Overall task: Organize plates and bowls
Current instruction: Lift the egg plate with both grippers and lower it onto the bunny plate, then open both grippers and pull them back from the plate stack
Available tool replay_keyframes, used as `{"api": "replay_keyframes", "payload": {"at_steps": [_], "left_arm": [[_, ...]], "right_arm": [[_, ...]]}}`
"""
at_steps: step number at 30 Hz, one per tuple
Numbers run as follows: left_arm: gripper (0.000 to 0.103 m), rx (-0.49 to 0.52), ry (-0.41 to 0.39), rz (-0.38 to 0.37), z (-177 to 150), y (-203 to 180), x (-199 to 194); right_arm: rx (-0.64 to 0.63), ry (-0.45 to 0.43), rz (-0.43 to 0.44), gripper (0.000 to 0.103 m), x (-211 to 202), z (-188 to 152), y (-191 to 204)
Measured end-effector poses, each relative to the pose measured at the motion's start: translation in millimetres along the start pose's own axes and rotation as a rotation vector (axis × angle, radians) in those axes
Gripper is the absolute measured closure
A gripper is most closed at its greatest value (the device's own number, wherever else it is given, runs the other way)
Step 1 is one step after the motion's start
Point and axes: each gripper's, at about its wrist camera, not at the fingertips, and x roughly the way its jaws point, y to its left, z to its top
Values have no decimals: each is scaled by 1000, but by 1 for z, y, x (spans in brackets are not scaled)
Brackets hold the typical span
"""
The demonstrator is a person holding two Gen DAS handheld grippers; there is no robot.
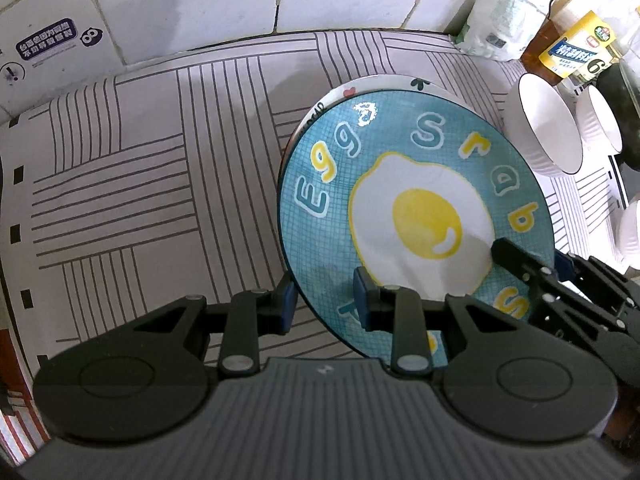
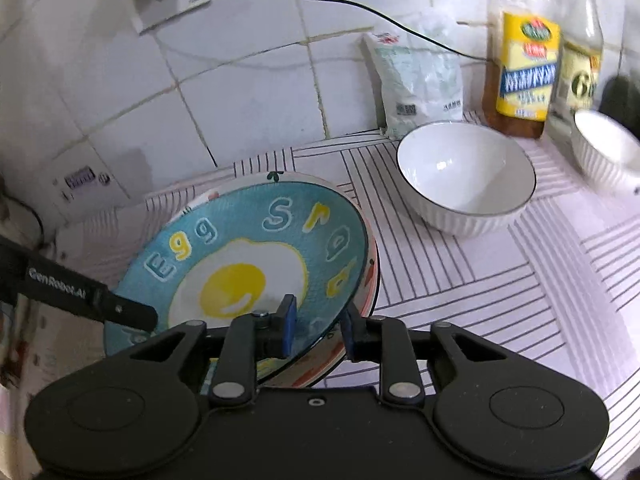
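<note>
Two plates make up the biggest load here, and the upper one, the blue egg plate (image 1: pixel 420 184), fills the centre right of the left view, tipped up off the patterned plate (image 1: pixel 384 82) whose pale rim peeks out behind it at the top. I judge both to be glazed ceramic: stiff, fairly heavy for a pinch at one edge, slick under rubber and quick to chip if the rim knocks its neighbour. The rim is the only place to take hold, with one pad on the face and one beneath, and a tilted plate will want to swing from a single grip. Next in size, a ribbed white bowl (image 2: pixel 464 184) stands on the striped mat (image 2: pixel 500 280) in the upper right of the right view, well apart from the plates, with a second bowl (image 2: pixel 608 160) at the far right edge. Those look lighter, but their thin lips seem just as fragile, so I would pinch the wall at the rim. My left tongs (image 1: pixel 324 304) are clamped on the blue egg plate's near rim at the bottom centre of their view. My right tongs (image 2: pixel 318 326) straddle the same rim at the bottom centre of theirs, yet the pads stand slack with a gap showing, gripping nothing.
</note>
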Motion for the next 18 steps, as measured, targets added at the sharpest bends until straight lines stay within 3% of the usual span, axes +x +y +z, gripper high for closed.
{"api": "replay_keyframes", "payload": {"at_steps": [6,15,18], "left_arm": [[75,-10,-17,31,-8,-2,-2],[76,4,-35,40,-16,-9,-15],[76,19,-43,58,-21,-16,-21]], "right_arm": [[-69,27,-62,59,3,2,17],[-52,76,-102,57,4,1,9],[-31,57,-67,57,-4,-1,2]]}}
